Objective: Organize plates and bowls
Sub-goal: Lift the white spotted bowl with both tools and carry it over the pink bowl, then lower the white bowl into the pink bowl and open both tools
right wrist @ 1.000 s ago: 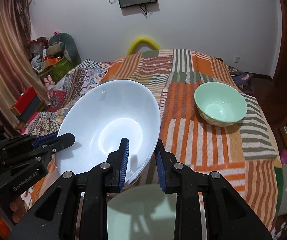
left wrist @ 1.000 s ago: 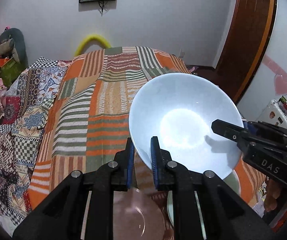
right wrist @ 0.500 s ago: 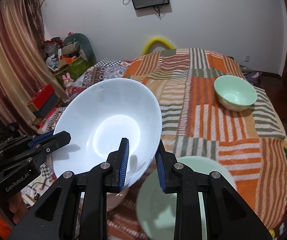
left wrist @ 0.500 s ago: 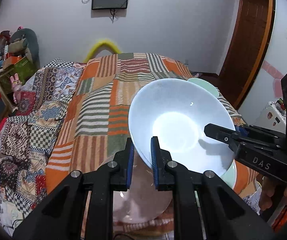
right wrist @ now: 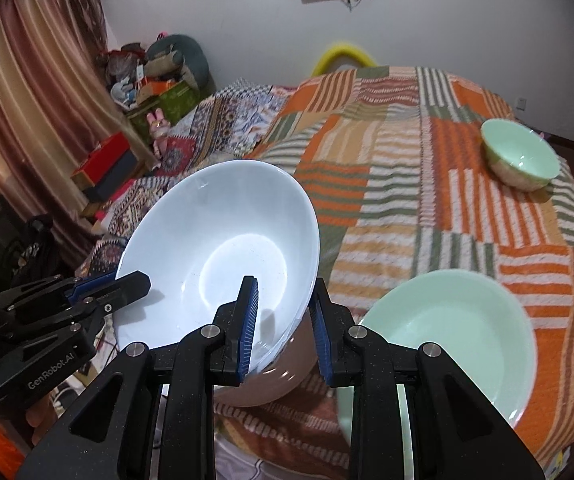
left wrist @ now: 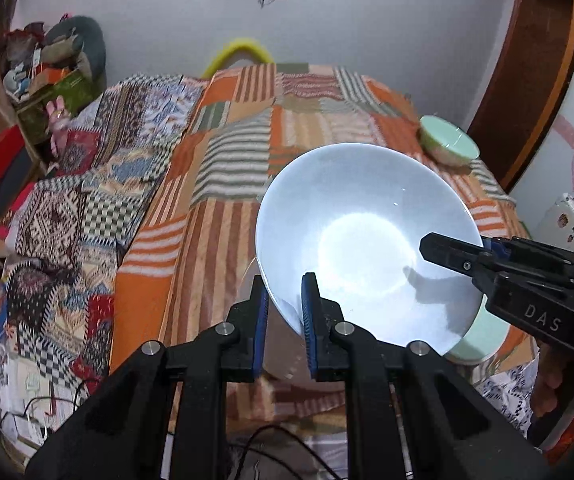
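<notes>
A large white bowl [left wrist: 367, 240] [right wrist: 223, 248] hangs tilted above the near edge of the blanket-covered surface. My left gripper [left wrist: 283, 320] is shut on its near-left rim, one pad inside and one outside. On the opposite rim my right gripper [right wrist: 283, 316] is shut the same way. Directly under the white bowl lies a pinkish-brown dish [right wrist: 283, 384] [left wrist: 279, 360], mostly hidden. A wide mint-green plate [right wrist: 447, 340] [left wrist: 483, 340] lies beside it to the right. A small mint-green bowl [right wrist: 521, 160] [left wrist: 447, 142] stands upright at the far right.
An orange, green and cream striped patchwork blanket [right wrist: 407, 200] covers the surface. A patterned quilt [left wrist: 87, 200] lies to its left. Boxes and soft toys [left wrist: 47, 80] are piled by the far wall. Cables [left wrist: 267, 452] run on the floor below the near edge.
Both grippers have drawn back toward the near edge and sunk a little, carrying the white bowl. The small green bowl now looks farther off, and the pinkish dish and green plate have come into fuller view.
</notes>
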Motion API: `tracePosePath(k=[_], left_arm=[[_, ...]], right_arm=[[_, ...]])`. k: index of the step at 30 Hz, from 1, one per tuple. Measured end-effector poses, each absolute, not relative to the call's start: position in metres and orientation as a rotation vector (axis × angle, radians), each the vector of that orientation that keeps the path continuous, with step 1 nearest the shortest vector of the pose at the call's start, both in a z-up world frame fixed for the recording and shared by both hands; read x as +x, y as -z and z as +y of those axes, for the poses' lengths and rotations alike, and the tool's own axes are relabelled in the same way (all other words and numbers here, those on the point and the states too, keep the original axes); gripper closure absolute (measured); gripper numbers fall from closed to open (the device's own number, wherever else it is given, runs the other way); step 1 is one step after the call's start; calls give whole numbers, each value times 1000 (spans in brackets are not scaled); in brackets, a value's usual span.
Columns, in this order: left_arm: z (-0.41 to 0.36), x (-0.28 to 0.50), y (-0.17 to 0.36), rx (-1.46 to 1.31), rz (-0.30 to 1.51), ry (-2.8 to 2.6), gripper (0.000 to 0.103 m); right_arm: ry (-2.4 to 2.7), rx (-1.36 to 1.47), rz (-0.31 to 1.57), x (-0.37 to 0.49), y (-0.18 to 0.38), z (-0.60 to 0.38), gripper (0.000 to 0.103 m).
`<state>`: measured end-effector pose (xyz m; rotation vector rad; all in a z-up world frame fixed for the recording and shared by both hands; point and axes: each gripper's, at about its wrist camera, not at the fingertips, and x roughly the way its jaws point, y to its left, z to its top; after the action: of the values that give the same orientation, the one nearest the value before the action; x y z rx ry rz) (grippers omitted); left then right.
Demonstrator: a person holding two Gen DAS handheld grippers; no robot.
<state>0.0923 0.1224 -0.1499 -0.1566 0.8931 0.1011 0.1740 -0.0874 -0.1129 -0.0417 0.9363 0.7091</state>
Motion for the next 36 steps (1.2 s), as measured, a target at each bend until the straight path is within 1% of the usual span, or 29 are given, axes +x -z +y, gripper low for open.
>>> tracePosePath(k=[12,23,30,36], left_arm=[[136,95,195,-172,998,-127,88],[139,104,222,-176,1062,-142,88],[137,106,226,-144,1068,-154,88],[138,108,231,-140,1077,-165,86]], right_arm=[[-712,-69,1032,169,147,-71,79],[-701,-93,1090,169,168,-65,79],[-698,-118,1078,168,170,-62,79],[-687,-204,1039,163,169,-53,77]])
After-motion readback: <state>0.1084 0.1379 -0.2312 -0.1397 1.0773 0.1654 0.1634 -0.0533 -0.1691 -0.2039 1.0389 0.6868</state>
